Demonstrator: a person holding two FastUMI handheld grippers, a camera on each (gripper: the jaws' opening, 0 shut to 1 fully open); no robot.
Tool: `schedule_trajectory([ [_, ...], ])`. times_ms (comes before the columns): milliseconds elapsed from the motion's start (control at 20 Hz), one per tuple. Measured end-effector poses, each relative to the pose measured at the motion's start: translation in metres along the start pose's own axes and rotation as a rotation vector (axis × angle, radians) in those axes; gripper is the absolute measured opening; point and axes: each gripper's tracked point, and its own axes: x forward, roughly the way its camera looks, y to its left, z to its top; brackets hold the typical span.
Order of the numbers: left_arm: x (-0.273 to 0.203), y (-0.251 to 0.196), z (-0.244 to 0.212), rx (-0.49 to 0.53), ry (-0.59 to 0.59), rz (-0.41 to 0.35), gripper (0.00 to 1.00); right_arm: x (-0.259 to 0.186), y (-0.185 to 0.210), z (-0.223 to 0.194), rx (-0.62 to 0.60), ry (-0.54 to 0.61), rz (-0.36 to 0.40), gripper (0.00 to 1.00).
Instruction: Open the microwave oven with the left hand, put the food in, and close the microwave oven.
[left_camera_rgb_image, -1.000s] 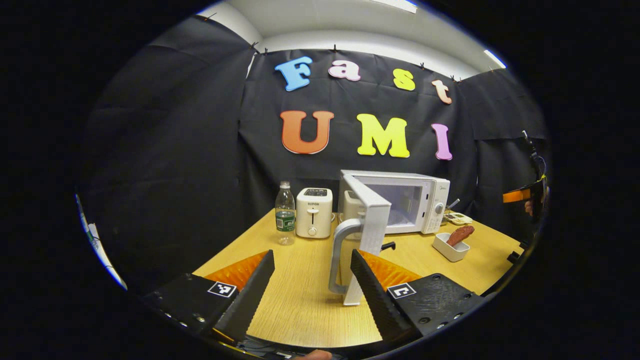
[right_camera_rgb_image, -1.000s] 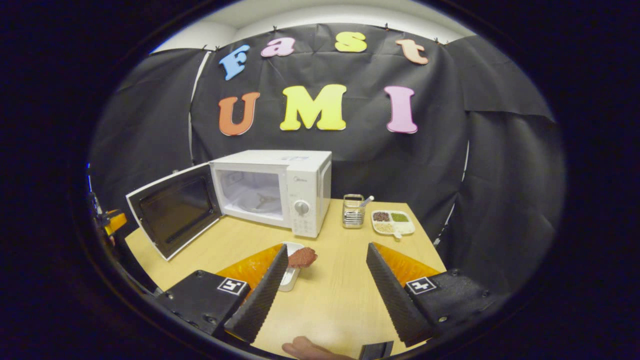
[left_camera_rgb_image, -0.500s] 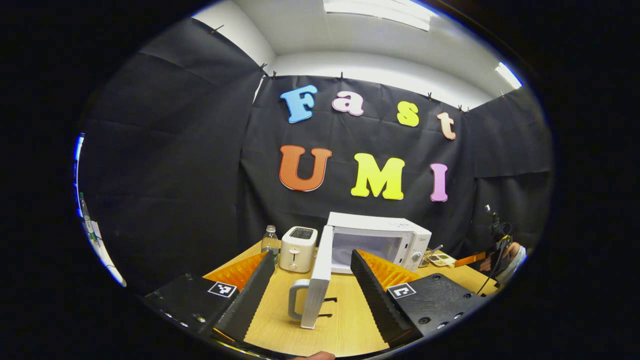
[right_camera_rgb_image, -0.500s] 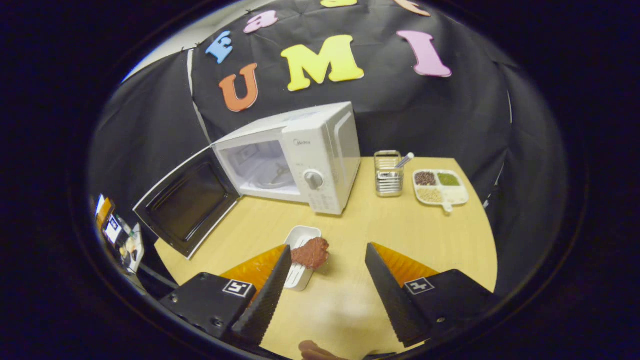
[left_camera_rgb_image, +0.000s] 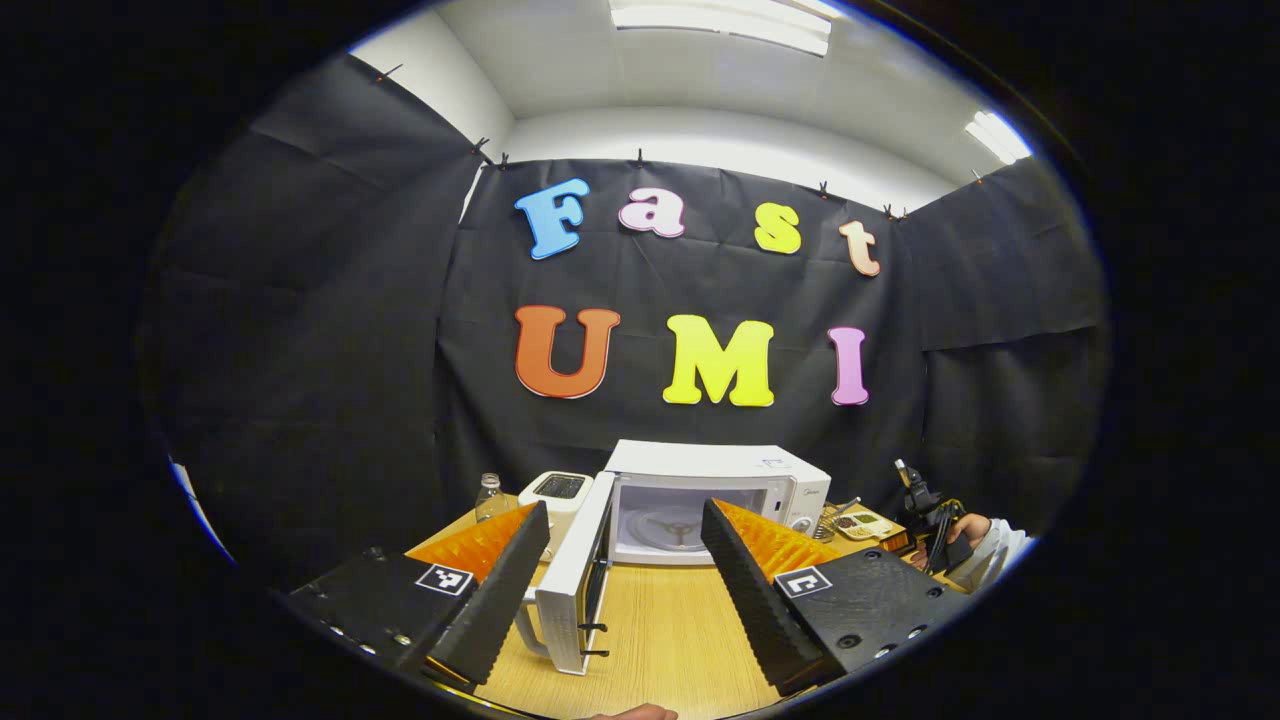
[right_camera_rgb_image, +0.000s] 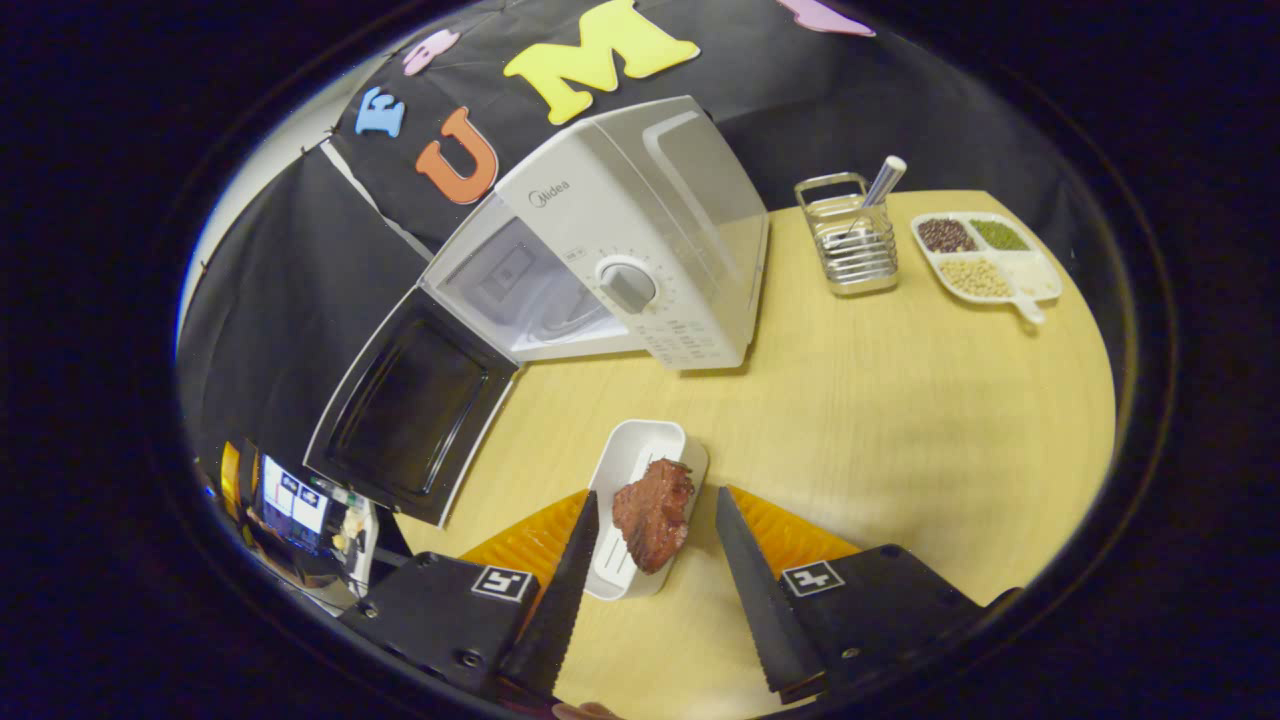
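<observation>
Microwave door (right_camera_rgb_image: 410, 410) open; right hand-held gripper (right_camera_rgb_image: 650, 590) spread narrowly around meat (right_camera_rgb_image: 655, 510) in tray (right_camera_rgb_image: 640, 455); left hand-held gripper (left_camera_rgb_image: 620, 585) wide, empty.

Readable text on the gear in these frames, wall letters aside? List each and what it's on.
"Midea": on the microwave front, above the dial.
Markings around the dial and below it: too small to read.
Toaster and bottle, left gripper view: too small, nothing legible.
</observation>
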Motion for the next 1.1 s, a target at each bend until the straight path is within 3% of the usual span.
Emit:
schedule_trajectory([
  [50,0.000,-0.005,0.001,0.002,0.003,-0.012,0.94,0.002,0.001,-0.003,0.022,0.018,0.013,0.53],
  [100,-0.001,-0.010,0.001,0.002,0.002,-0.020,0.93,0.005,-0.001,-0.003,0.023,0.020,0.018,0.46],
  [200,-0.005,-0.018,0.001,-0.007,-0.003,-0.045,0.93,0.003,0.003,-0.006,0.035,0.025,0.020,0.10],
  [250,-0.008,-0.023,-0.002,-0.008,0.000,-0.060,0.94,-0.002,0.005,-0.008,0.023,0.019,0.008,0.17],
  [300,-0.010,-0.026,-0.003,-0.008,0.001,-0.069,0.93,-0.005,0.008,-0.007,0.003,0.006,-0.004,0.07],
  [350,-0.013,-0.027,-0.003,-0.006,-0.002,-0.074,0.93,-0.011,0.013,-0.007,-0.013,-0.008,-0.016,0.16],
  [550,-0.025,-0.032,0.000,-0.006,-0.008,-0.102,0.94,-0.044,0.044,-0.007,-0.118,-0.095,-0.088,0.16],
  [900,-0.038,-0.039,0.005,0.026,-0.017,-0.134,0.93,-0.097,0.121,-0.016,-0.418,-0.348,-0.295,0.16],
  [1100,-0.041,-0.043,0.002,0.050,-0.020,-0.153,0.94,-0.094,0.169,0.006,-0.512,-0.532,-0.336,0.16],
])
